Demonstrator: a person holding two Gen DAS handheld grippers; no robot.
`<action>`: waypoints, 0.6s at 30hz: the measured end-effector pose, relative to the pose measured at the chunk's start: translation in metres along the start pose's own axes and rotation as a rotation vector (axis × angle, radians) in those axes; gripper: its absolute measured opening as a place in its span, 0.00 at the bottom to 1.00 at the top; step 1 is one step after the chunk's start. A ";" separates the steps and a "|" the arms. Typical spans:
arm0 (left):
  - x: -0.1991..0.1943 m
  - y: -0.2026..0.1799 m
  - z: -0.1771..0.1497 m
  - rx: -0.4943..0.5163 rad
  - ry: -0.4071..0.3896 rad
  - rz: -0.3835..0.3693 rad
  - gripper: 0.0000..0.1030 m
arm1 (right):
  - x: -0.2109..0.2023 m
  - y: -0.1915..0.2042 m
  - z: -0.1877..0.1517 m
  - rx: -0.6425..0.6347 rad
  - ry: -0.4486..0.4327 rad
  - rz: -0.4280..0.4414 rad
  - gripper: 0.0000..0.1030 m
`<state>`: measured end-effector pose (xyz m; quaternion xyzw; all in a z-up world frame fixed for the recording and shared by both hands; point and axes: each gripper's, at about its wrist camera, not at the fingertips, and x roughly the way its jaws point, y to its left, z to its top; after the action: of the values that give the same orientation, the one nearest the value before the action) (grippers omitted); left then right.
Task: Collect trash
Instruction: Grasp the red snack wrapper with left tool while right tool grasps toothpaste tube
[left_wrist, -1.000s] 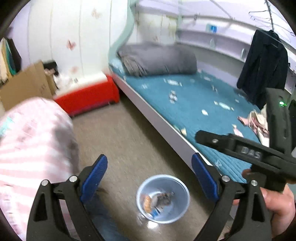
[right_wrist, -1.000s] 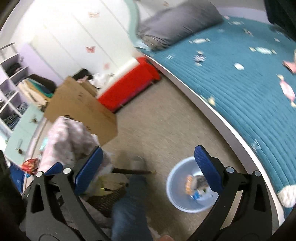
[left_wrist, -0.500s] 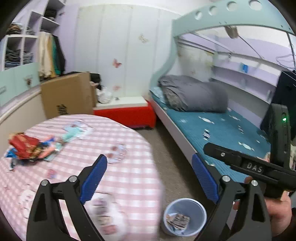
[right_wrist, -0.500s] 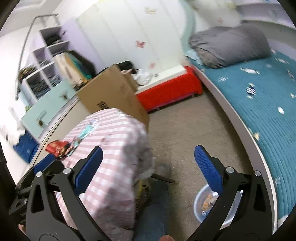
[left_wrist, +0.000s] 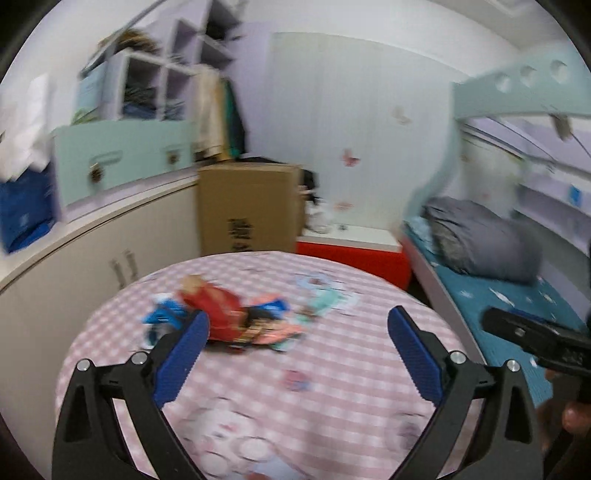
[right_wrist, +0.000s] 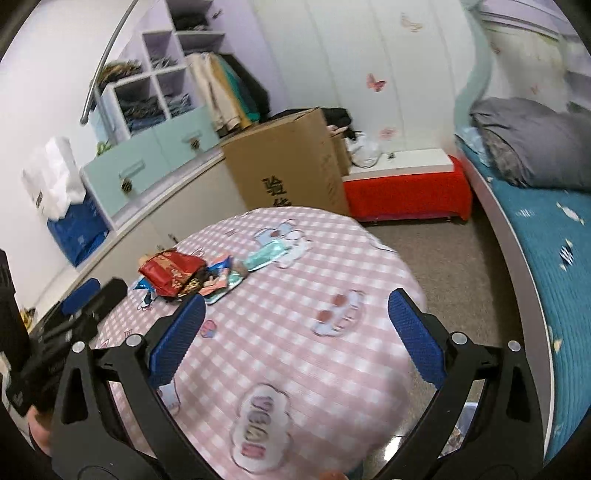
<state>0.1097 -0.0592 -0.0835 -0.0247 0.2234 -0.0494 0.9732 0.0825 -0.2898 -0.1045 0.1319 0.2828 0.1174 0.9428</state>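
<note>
Only right wrist view shows floor bin (right_wrist: 461, 424).

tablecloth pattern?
Pink-and-white gingham tablecloth with cartoon patches; clearest in the right wrist view.

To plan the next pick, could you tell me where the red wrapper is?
In both wrist views the red wrapper lies on the pink checked table, far left, atop the wrapper pile before the cardboard box.

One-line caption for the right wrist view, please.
Open right tongs hover over a pink checked table, a wrapper pile ahead to the left.
</note>
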 end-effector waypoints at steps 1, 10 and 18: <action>0.004 0.010 0.002 -0.015 0.004 0.019 0.93 | 0.009 0.007 0.003 -0.010 0.013 0.001 0.94; 0.072 0.076 0.013 -0.065 0.094 0.174 0.93 | 0.088 0.027 0.014 -0.011 0.127 0.028 0.94; 0.126 0.075 0.015 0.020 0.189 0.173 0.93 | 0.178 0.041 0.030 -0.002 0.248 -0.011 0.94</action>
<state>0.2356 0.0023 -0.1301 0.0092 0.3151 0.0304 0.9485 0.2379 -0.2036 -0.1570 0.1138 0.3977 0.1281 0.9014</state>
